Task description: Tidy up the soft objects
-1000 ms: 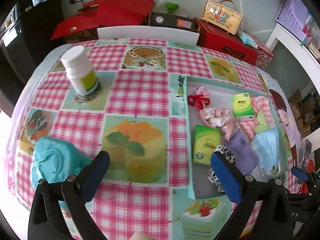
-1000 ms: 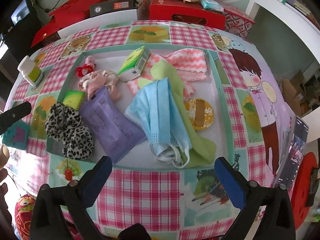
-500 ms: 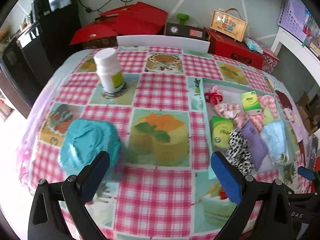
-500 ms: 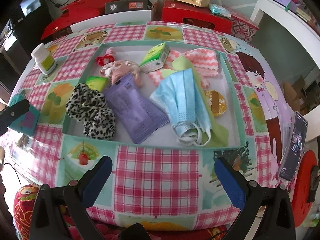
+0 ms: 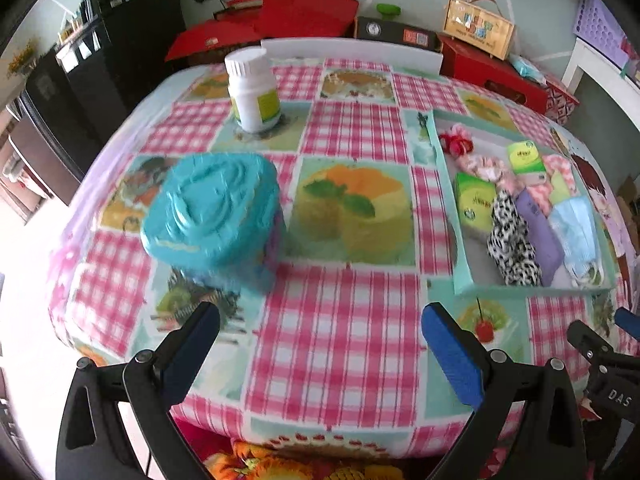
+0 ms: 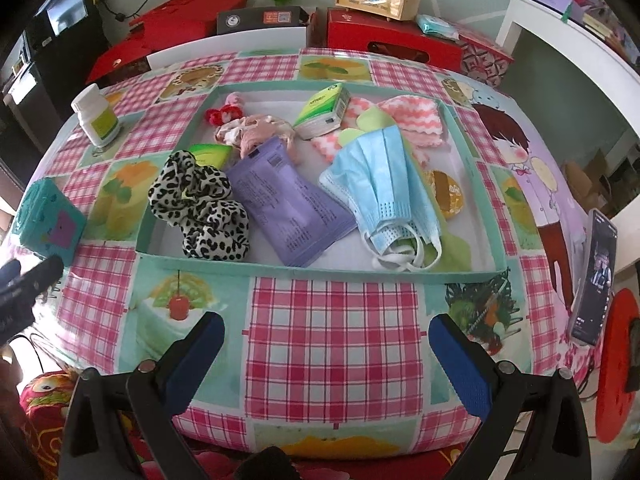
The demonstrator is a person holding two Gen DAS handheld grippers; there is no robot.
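Note:
A shallow teal tray [image 6: 360, 273] on the checked tablecloth holds soft things: a leopard scrunchie [image 6: 200, 208], a purple packet [image 6: 286, 208], a blue face mask [image 6: 386, 184], a pink scrunchie [image 6: 256, 130], a pink striped cloth [image 6: 408, 118], a green cloth and green tissue packs [image 6: 324, 110]. The tray also shows in the left wrist view [image 5: 464, 276]. My right gripper [image 6: 326, 354] is open and empty, over the table's near edge in front of the tray. My left gripper [image 5: 320, 350] is open and empty, near the front edge, left of the tray.
A teal lidded box [image 5: 212, 212] stands on the table's left part, and a white pill bottle [image 5: 253, 90] behind it. A phone [image 6: 596, 276] stands at the table's right edge. Red boxes [image 6: 394, 42] and a white shelf lie beyond the table.
Both grippers have pulled back toward the table's near edge and risen, so more of the table shows. Both stay open and empty. Nothing in the tray has moved.

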